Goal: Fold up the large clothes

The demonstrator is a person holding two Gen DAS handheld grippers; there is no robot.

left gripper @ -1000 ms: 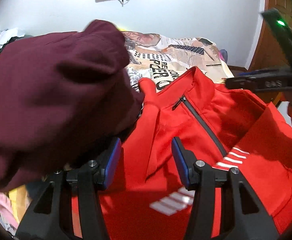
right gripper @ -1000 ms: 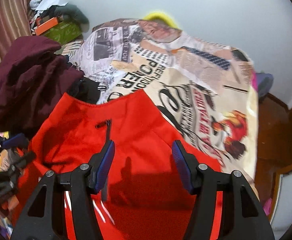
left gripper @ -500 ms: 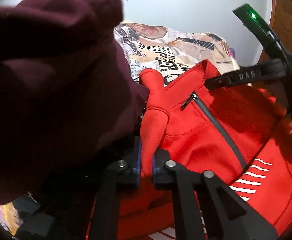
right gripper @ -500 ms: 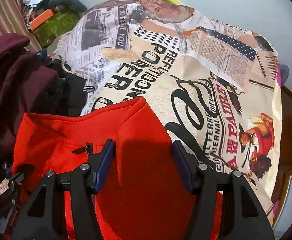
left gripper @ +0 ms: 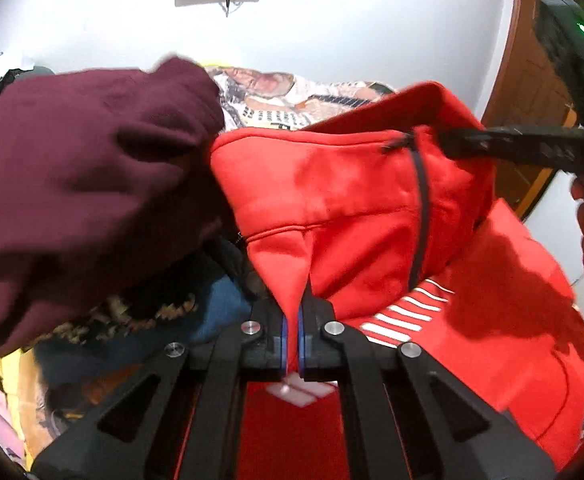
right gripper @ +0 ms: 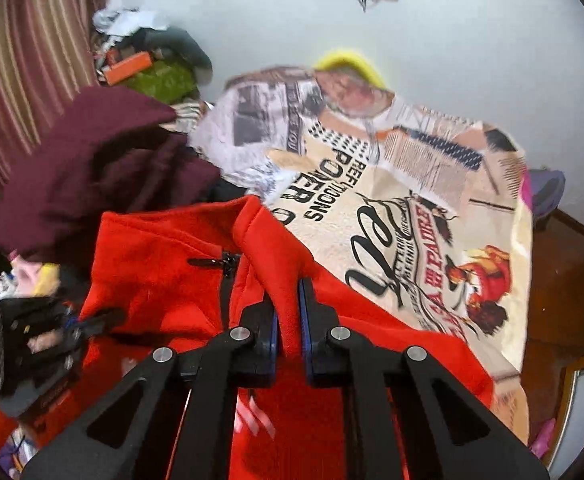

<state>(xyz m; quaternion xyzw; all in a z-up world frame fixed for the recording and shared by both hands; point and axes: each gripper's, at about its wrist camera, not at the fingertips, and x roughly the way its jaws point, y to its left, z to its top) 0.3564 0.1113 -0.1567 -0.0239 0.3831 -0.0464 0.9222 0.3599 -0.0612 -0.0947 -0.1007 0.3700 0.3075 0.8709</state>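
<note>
A red zip jacket (left gripper: 352, 200) with white stripes hangs between both grippers above the bed. My left gripper (left gripper: 291, 340) is shut on a pinch of its left shoulder fabric. My right gripper (right gripper: 289, 328) is shut on a fold of the jacket (right gripper: 164, 264) by the collar, right of the black zipper (right gripper: 225, 276). The right gripper also shows in the left wrist view (left gripper: 532, 148) at the collar. The left gripper also shows in the right wrist view (right gripper: 80, 326) at the jacket's far edge.
A maroon garment (left gripper: 84, 176) lies in a heap on the left, also in the right wrist view (right gripper: 104, 168). A newspaper-print bedsheet (right gripper: 392, 208) covers the bed. More clothes (right gripper: 152, 64) pile by the striped curtain. A wooden door (left gripper: 532, 80) stands at the right.
Both grippers have shut on the red jacket; the left closed first, then the right. The collar has been lifted and drawn taut between them.
</note>
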